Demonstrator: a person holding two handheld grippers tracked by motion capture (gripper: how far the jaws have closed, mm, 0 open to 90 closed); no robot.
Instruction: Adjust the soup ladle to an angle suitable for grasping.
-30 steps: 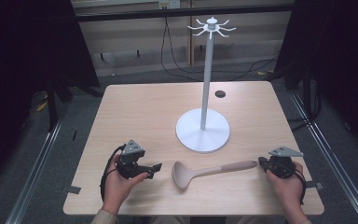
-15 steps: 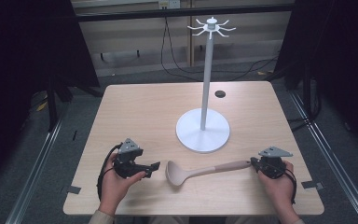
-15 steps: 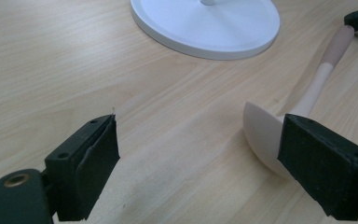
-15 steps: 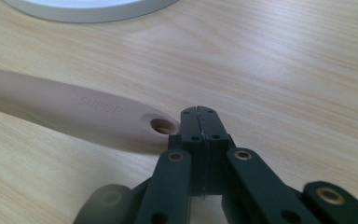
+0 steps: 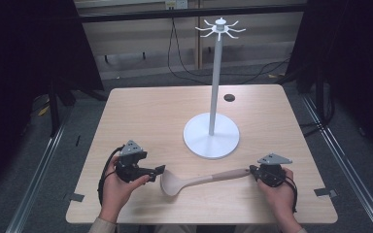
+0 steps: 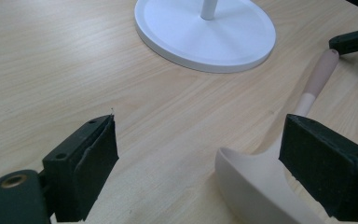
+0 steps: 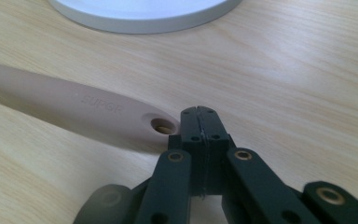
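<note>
Pushed leftward since earlier, the ladle lies on the counter. Right gripper fingers are closed, empty, against its handle end; left gripper fingers gape at the bowl. Light, stiff, likely slippery: grip the handle.

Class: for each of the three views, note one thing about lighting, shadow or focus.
High view: table evenly lit, surroundings dark; ladle casts a soft shadow. Left gripper view: the left tool and ladle bowl sharp, stand base softer. Right gripper view: right tool slightly blurred up close, handle lettering legible.
</note>
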